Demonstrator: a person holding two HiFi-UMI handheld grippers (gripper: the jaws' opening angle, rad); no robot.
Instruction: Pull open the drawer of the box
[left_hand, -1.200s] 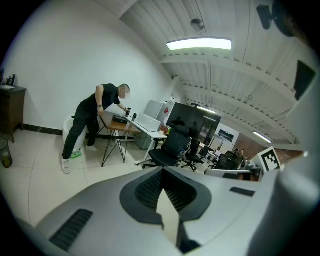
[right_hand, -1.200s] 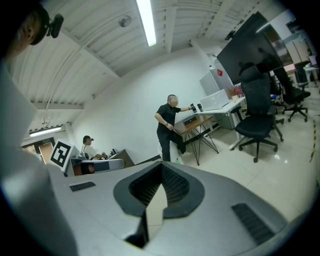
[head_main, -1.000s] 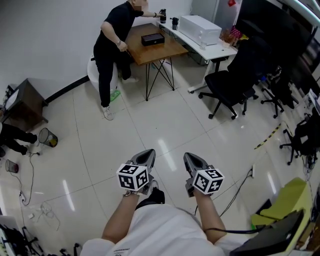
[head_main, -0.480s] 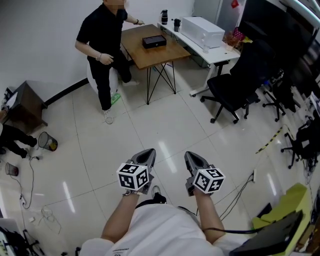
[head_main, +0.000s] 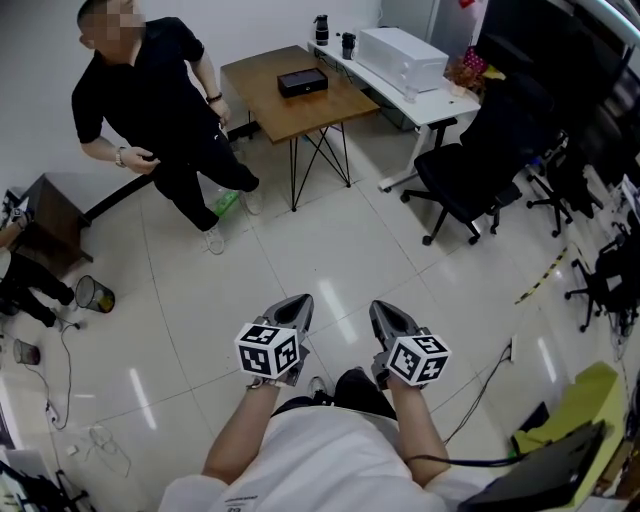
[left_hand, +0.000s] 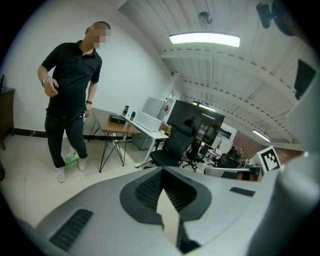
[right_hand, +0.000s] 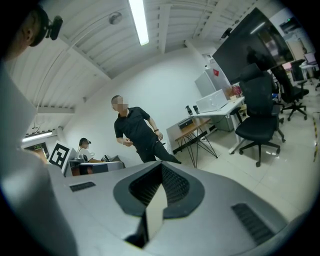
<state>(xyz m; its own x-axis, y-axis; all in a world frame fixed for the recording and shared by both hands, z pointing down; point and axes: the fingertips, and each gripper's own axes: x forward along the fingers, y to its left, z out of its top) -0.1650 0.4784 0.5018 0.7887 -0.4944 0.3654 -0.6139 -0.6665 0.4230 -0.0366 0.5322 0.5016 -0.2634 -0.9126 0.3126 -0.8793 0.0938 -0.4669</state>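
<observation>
I hold both forearms level at lower centre, left gripper (head_main: 296, 308) and right gripper (head_main: 382, 312) side by side, jaws pressed together, empty. The black box (head_main: 302, 82) sits on the wooden table (head_main: 335, 100), upper centre, well apart.

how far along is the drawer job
Done: nothing; the black box sits untouched on the wooden table across the room. In hand: left gripper and right gripper are shut and empty, held above the floor far from it. Left: walk over, grip the drawer (not discernible here), pull it open.
</observation>
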